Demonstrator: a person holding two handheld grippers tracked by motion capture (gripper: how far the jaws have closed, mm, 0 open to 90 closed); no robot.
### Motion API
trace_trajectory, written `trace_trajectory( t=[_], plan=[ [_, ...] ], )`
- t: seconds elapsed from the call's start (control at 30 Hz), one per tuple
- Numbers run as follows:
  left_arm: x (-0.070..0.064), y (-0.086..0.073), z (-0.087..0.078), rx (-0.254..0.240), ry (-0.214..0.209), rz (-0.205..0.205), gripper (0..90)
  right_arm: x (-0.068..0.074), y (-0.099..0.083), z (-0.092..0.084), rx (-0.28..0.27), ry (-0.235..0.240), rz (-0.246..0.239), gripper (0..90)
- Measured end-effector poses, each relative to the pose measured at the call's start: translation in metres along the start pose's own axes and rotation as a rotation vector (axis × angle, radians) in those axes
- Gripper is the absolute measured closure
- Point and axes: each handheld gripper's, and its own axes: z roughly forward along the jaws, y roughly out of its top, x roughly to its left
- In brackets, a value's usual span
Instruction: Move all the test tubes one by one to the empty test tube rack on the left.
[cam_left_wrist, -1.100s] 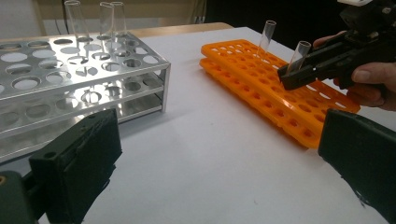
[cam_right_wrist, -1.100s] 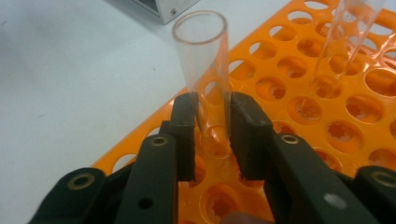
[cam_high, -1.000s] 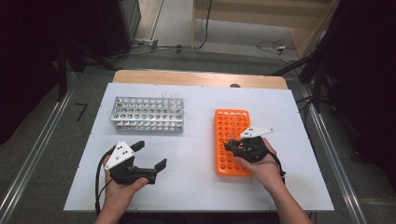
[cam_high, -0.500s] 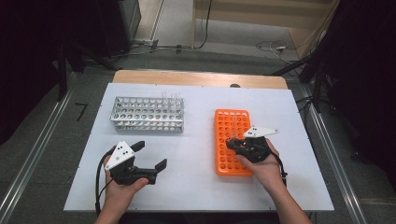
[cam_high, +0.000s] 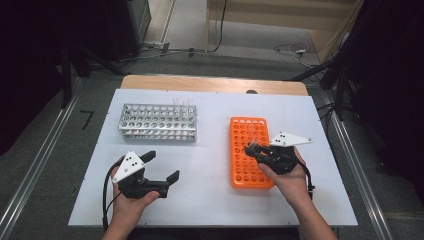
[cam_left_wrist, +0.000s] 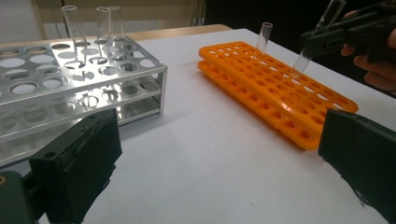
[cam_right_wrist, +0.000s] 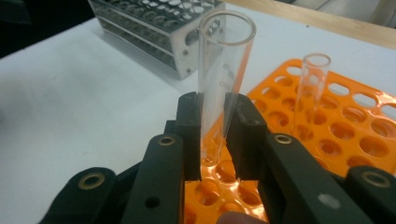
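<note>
Racks: 2, one metal rack (cam_high: 157, 121) with 3 tubes, one orange rack (cam_high: 250, 152) with 1 standing tube (cam_left_wrist: 263, 39) | right gripper (cam_high: 254, 149): clamped on 1 test tube (cam_right_wrist: 220, 88), clear above orange rack | left gripper (cam_high: 161, 167): jaws wide, empty.

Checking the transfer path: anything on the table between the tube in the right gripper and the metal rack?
Nothing visible. The right gripper holds the test tube over the orange rack; bare white table lies between it and the metal rack. The left gripper sits nearer the person, off that line.
</note>
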Motion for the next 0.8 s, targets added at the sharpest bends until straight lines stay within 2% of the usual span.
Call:
trace_trajectory(
  t=[0.3, 0.8],
  plan=[
    [-0.005, 0.002, 0.001, -0.008, -0.010, 0.006, 0.0, 0.014, 0.006, -0.007, -0.048, 0.059, -0.010, 73.6],
    [-0.013, 0.006, 0.002, -0.018, -0.031, 0.016, 0.0, 0.047, 0.005, 0.006, -0.023, 0.143, -0.055, 73.4]
  ],
)
